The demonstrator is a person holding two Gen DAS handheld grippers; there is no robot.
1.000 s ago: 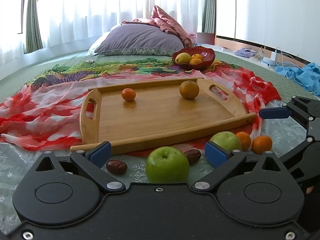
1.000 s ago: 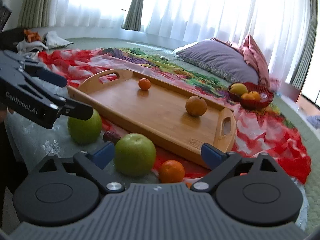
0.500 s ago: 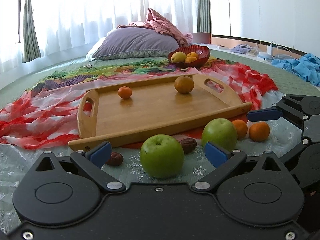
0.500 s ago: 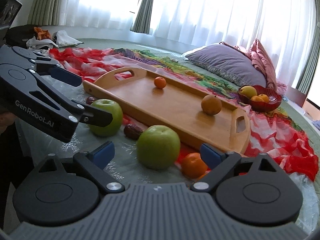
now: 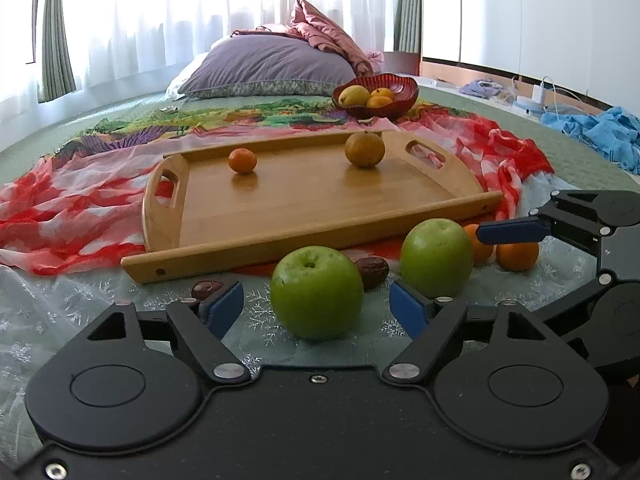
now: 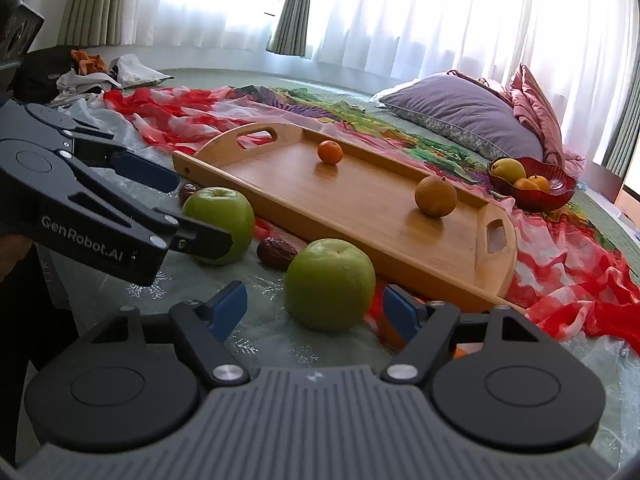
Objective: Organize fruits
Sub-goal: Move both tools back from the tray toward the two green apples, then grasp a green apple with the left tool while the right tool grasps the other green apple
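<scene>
Two green apples lie on the cloth in front of a wooden tray [image 5: 256, 240]. My left gripper [image 5: 318, 308] is open, its jaws on either side of the left apple [image 5: 316, 292]. My right gripper [image 6: 314, 308] is open around the right apple [image 6: 330, 284], which also shows in the left wrist view [image 5: 436, 262]. The tray [image 6: 460, 276] holds a small orange [image 5: 242, 160] and a larger brownish fruit [image 5: 364, 149]. Two small oranges [image 5: 518, 256] and two dark dates [image 5: 372, 272] lie by the apples.
A red bowl [image 5: 394, 110] with yellow fruit sits behind the tray. A purple pillow [image 5: 264, 66] lies at the back. A red patterned cloth [image 5: 60, 208] spreads under the tray. Blue clothes [image 5: 600, 132] lie at the right.
Both grippers have moved forward and lower toward the apples, which now sit between their open jaws. The fruit has not moved.
</scene>
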